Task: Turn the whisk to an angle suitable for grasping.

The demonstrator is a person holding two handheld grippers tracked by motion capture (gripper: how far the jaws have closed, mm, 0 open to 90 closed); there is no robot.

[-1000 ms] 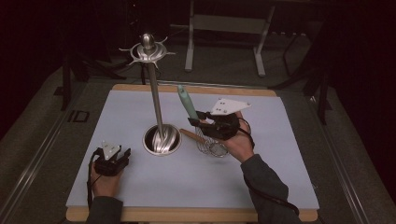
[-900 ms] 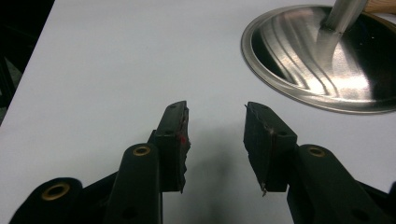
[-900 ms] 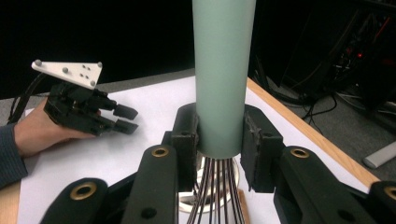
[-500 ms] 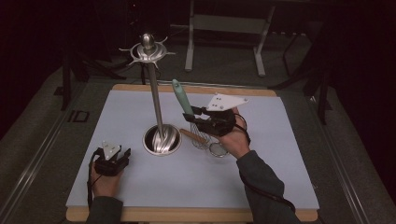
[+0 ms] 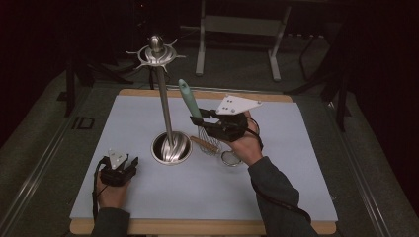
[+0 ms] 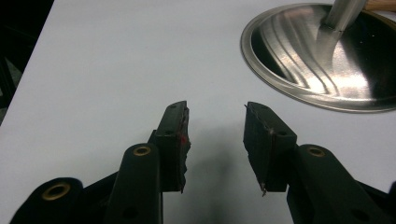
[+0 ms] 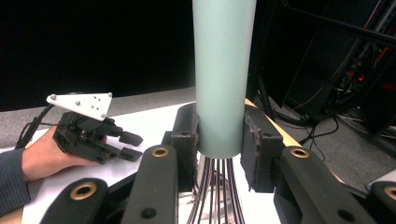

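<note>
Wire balloon whisk with a pale green cylindrical handle [image 5: 189,100], held tilted above the table, its wire head [image 5: 209,137] low and just right of the round polished steel base [image 5: 171,147] of the utensil stand. The right tool [image 5: 203,117] pinches the handle at its lower end, next to where the wires emerge; a grip this close to the head probably serves to steer the free handle tip upward, toward the hooked crown [image 5: 156,53] atop the stand's slim steel post [image 5: 165,103], where such a utensil would hang. A wooden-handled utensil [image 5: 203,144] lies on the pale blue mat [image 5: 296,148] beneath the whisk, and a small round strainer-like piece [image 5: 231,158] rests by the right hand. The left tool [image 5: 129,162] rests well apart at the mat's near left, jaws spread and empty, evidently idle.

The right gripper view shows both pads [image 7: 254,149] pressed against the handle [image 7: 224,74] and the wires [image 7: 219,196] fanning below, a contact hidden from above. The left gripper view confirms the open gap between its pads [image 6: 266,140] and the base's rim [image 6: 299,93] close ahead. The high view supplies the stand's full height and crown.
</note>
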